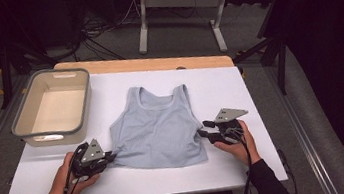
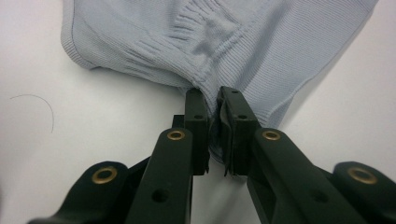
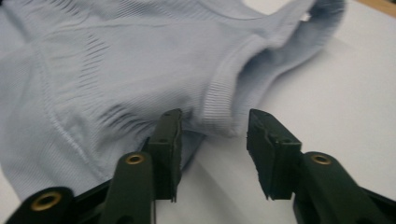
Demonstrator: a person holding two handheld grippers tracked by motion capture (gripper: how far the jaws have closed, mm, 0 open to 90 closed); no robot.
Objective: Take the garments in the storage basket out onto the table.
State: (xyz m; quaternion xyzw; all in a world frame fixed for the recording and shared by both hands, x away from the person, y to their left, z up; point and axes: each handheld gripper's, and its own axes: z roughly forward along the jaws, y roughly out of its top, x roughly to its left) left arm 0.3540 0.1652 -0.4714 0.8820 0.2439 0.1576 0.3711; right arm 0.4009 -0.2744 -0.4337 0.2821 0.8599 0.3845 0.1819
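A light blue ribbed tank top [image 1: 158, 127] lies flat on the white table top [image 1: 229, 89], straps pointing away from me. My left gripper [image 1: 111, 157] is at its lower left corner, shut on a pinch of the fabric [image 2: 212, 116], which bunches into folds above the jaws. My right gripper [image 1: 203, 128] is at the garment's right side, by the armhole. Its jaws stand apart, with the armhole's hem [image 3: 219, 105] lying loose between them and neither pad pressing on it.
A grey plastic tub [image 1: 53, 105] stands at the table's far left with nothing in it. The table's wooden far edge [image 1: 145, 62] and a desk frame [image 1: 179, 10] lie beyond. A thin hair or thread [image 2: 44, 107] lies on the table left of the shirt.
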